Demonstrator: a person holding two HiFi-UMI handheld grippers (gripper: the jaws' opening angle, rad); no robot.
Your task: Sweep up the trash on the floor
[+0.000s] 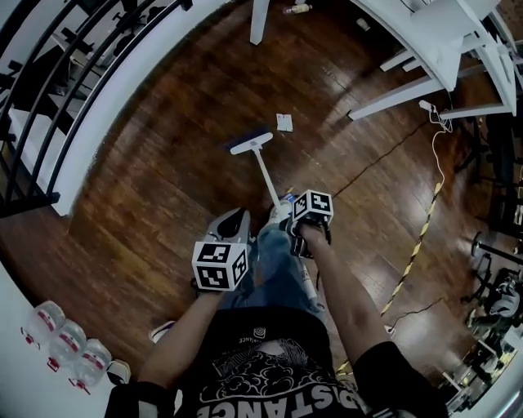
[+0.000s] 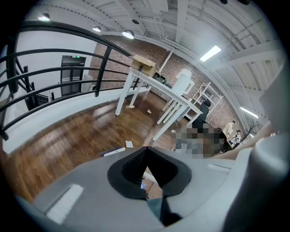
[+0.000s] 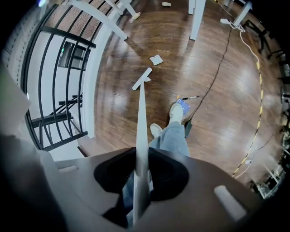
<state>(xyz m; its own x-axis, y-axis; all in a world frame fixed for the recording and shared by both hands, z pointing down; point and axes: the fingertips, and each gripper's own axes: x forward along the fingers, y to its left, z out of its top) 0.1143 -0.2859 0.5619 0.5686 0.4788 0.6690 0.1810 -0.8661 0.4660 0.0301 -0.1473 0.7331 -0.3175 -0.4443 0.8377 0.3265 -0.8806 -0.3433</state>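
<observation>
On the dark wooden floor (image 1: pixel 163 188), a person stood with tongs in each hand, jeans and 2 pale shoes (image 3: pixel 176 112) showing below. The right tongs (image 3: pixel 141 172) were closed on the long white handle of a broom (image 1: pixel 265 173), the handle running straight between the 2 dark pads and slanting down and away to the flat brush head, which rested on the boards well ahead of the feet. A small white scrap of paper (image 1: pixel 283 122) lay just beyond the brush head, near it but not touching. The left tongs (image 1: pixel 234 217) hung beside the person's left leg, apart from the broom; their tips met at the front with only a small gap behind them, and they held nothing. Something blue (image 3: pixel 183 103) and a dark flat object (image 3: pixel 188 129) lay just beside the farther shoe; what they were could not be made out. Farther off stood a white worktop (image 1: pixel 433 41) on slanted legs, with another small pale bit of litter (image 1: pixel 298 8) on the boards near 1 of its legs. A black cable (image 1: pixel 384 155) and a yellow-and-black striped line (image 1: pixel 417 245) ran across the boards on the right. To the left curved a black railing (image 1: pixel 49 98), and 3 clear bottles (image 1: pixel 65 343) stood in a row by the white wall behind the person.
</observation>
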